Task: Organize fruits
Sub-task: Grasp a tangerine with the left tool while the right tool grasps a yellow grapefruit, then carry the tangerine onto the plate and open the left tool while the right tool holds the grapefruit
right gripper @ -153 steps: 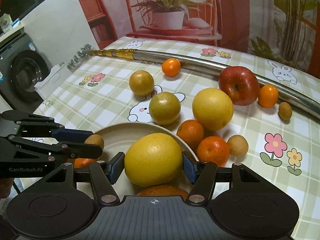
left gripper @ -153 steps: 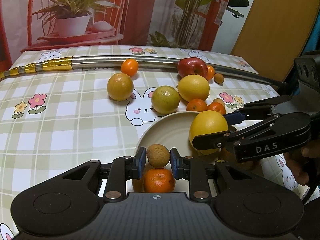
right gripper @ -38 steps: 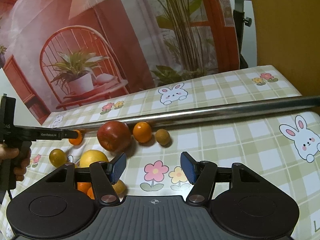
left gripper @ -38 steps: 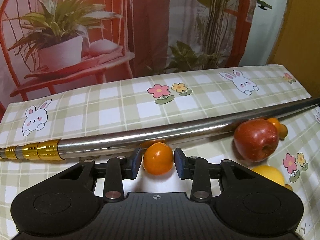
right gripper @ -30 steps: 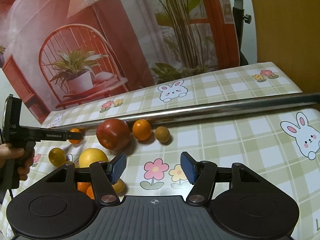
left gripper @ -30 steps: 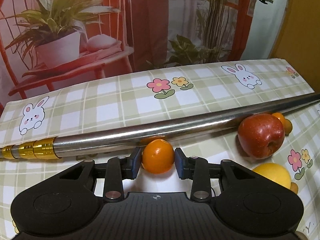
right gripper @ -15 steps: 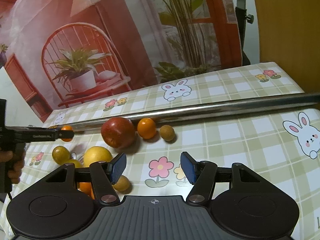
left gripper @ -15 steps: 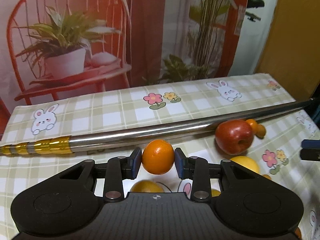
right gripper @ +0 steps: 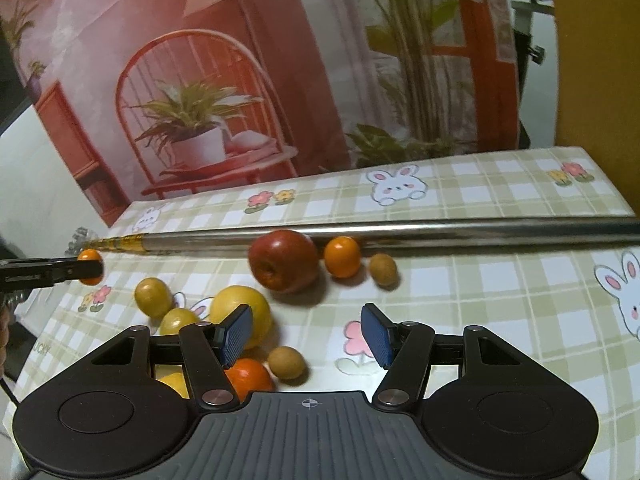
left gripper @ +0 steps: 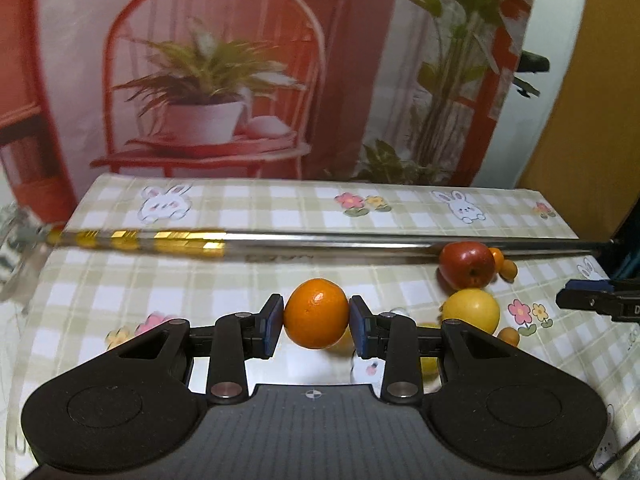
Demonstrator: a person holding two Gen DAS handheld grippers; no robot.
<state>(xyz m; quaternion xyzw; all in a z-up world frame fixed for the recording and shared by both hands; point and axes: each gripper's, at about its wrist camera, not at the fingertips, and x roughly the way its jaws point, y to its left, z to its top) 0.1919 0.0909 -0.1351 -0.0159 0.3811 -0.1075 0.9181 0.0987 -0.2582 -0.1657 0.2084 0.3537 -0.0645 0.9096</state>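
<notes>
We see warm, fairly dim indoor light on both views, softly shadowing the worktop [right gripper: 500, 280]. Fruit shadows fall toward five o'clock under the apple [right gripper: 284, 266]. A pale glare streak runs along the metal pole [right gripper: 440, 230]. In the left view the pole's gold end [left gripper: 140, 240] at nine o'clock is smeared by motion blur. Fisheye bending curves both frames' edges, with dark corners.

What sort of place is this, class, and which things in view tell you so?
Probably a home dining spot: a table under a bunny-print cloth, loose fruit such as an apple, and a printed backdrop behind.
</notes>
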